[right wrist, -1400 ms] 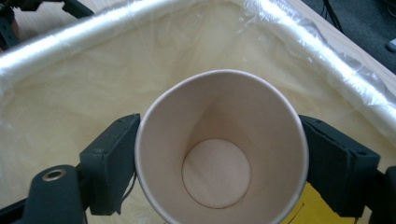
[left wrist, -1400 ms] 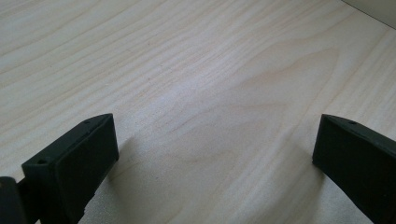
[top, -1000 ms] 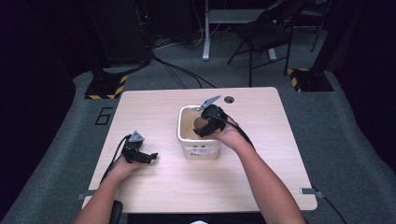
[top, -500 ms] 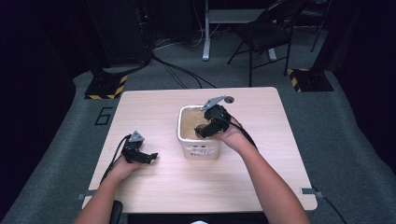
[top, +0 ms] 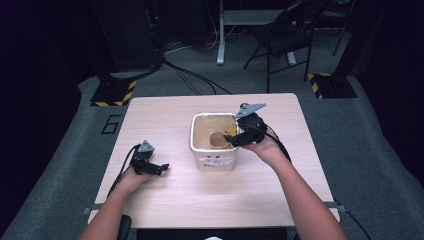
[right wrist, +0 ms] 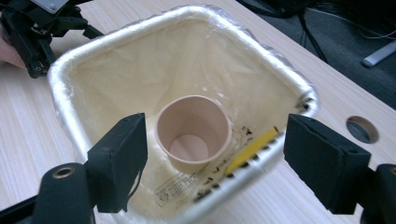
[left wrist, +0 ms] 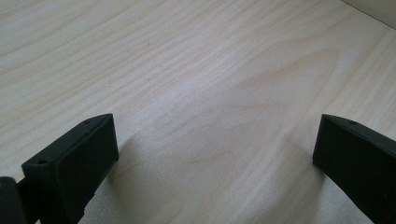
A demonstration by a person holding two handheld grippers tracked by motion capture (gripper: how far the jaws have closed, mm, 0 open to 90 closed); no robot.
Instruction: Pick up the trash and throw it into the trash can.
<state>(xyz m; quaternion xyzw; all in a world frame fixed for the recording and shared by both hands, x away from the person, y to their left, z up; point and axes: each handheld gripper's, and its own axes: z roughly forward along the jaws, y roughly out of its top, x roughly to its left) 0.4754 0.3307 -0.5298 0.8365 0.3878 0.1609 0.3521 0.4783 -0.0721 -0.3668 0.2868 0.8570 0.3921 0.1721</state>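
A white square bin (top: 215,161) lined with a clear bag stands mid-table. A tan paper cup (top: 217,140) lies inside it, mouth up in the right gripper view (right wrist: 194,133). My right gripper (top: 231,138) hovers over the bin's right rim (right wrist: 70,70). Its jaws (right wrist: 219,140) have just been closing, and they still stand apart with nothing pressed between them; the cup is below them in the bin. My left gripper (top: 161,169) rests on the table left of the bin, open (left wrist: 215,158) over bare wood, and is also seen beyond the bin (right wrist: 42,28).
The light wooden table (top: 165,115) has a small round hole (top: 243,105) behind the bin. A folding chair (top: 285,35) and floor cables lie beyond the far edge. A yellow stripe (right wrist: 252,149) shows through the bag near the cup.
My right hand has drawn back to the right and up, from over the bin's middle to its right rim. The cup now lies uncovered in the bin. The left hand has stayed still.
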